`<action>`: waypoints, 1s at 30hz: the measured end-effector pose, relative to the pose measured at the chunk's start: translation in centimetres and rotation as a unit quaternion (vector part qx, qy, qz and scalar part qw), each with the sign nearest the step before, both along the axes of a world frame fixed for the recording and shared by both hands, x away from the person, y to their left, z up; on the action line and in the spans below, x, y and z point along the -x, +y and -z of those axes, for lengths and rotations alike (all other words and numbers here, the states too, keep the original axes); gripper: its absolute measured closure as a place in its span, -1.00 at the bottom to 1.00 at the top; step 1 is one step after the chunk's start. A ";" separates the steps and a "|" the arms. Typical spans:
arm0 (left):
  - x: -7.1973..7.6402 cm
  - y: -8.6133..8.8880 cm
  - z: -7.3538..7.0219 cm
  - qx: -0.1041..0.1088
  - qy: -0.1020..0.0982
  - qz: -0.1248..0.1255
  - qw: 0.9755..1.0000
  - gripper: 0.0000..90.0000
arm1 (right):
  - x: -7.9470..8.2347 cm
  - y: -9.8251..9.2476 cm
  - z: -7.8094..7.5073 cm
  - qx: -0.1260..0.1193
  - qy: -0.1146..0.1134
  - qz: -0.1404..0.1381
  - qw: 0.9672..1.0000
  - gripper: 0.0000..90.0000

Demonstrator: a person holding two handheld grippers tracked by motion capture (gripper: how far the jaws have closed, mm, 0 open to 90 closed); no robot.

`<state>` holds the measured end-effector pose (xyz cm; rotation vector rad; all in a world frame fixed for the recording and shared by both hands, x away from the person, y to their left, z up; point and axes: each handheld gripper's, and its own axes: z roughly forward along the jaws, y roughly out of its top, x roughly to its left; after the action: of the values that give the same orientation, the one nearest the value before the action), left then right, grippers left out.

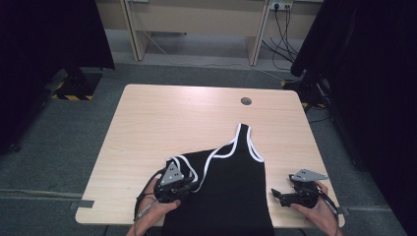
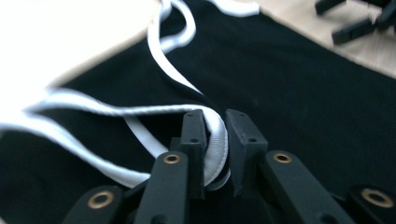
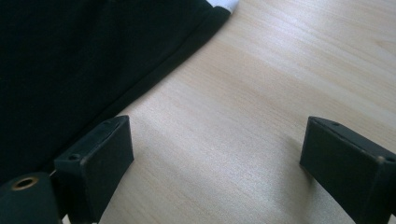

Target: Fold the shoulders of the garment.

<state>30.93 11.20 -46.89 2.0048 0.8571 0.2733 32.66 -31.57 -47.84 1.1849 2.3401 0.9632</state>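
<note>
A black top (image 1: pixel 231 191) with white trim (image 2: pixel 215 144) is lying flat on the desk's (image 1: pixel 162 118) near edge, its hem hanging over toward the person. The left gripper (image 2: pixel 215 140) is sitting low on the top's left shoulder, its fingers clamping a folded loop of the trim. The right gripper (image 3: pixel 217 158) is resting just beside the top's right side, its fingers standing wide apart over bare wood.

A black top (image 1: pixel 231 187) lies on the wooden table (image 1: pixel 162 118).
</note>
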 end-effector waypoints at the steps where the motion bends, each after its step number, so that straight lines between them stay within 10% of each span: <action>1: 0.1 -0.1 0.5 -0.002 0.005 0.001 1.000 0.64 | 0.0 0.0 0.0 0.000 0.000 0.000 1.000 -0.78; 13: 0.8 0.2 -1.1 0.004 -0.024 -0.019 1.000 -0.16 | 0.0 0.0 0.0 0.000 0.000 0.000 1.000 -0.78; 30: -0.6 3.4 1.1 -0.039 0.013 -0.045 0.998 -0.71 | 0.0 0.0 0.0 0.000 0.001 0.000 1.000 -0.78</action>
<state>31.57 14.57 -47.96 2.0478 0.9685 0.3382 32.69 -31.54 -47.83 1.1864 2.3422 0.9620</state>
